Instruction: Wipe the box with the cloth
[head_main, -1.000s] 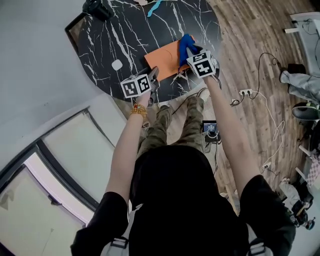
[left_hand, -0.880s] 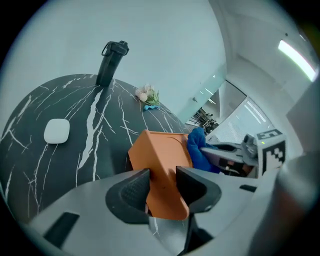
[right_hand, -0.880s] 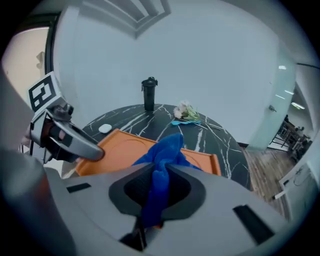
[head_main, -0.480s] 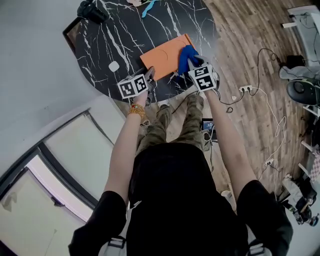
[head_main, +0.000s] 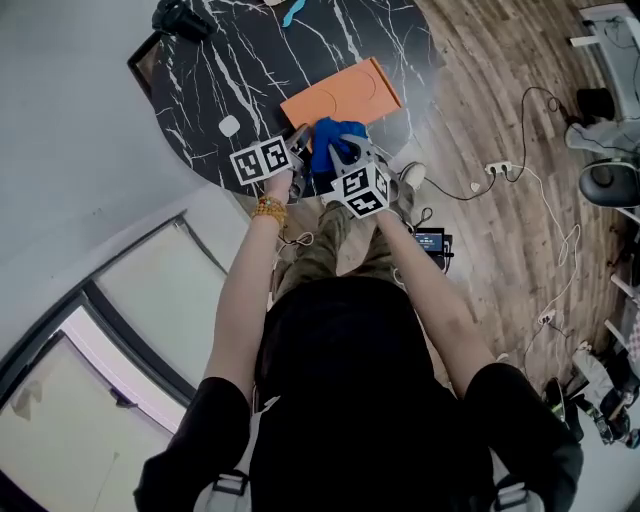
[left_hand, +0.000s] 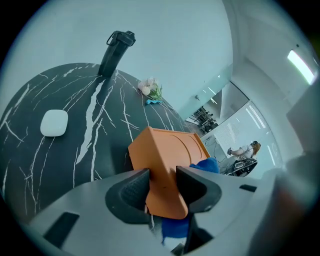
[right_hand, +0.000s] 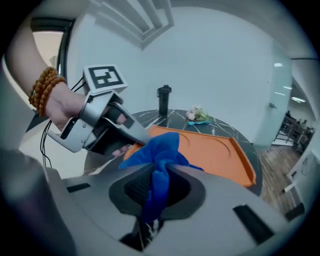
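Box (head_main: 345, 92) corner is clamped between left gripper (left_hand: 162, 186) jaws, close to the table (head_main: 215, 60) front edge. Cloth (right_hand: 159, 150) is pinched tight in right gripper (right_hand: 161, 186) and bunched on the box's near end, beside the left gripper. Bare table is seen beyond and leftward.
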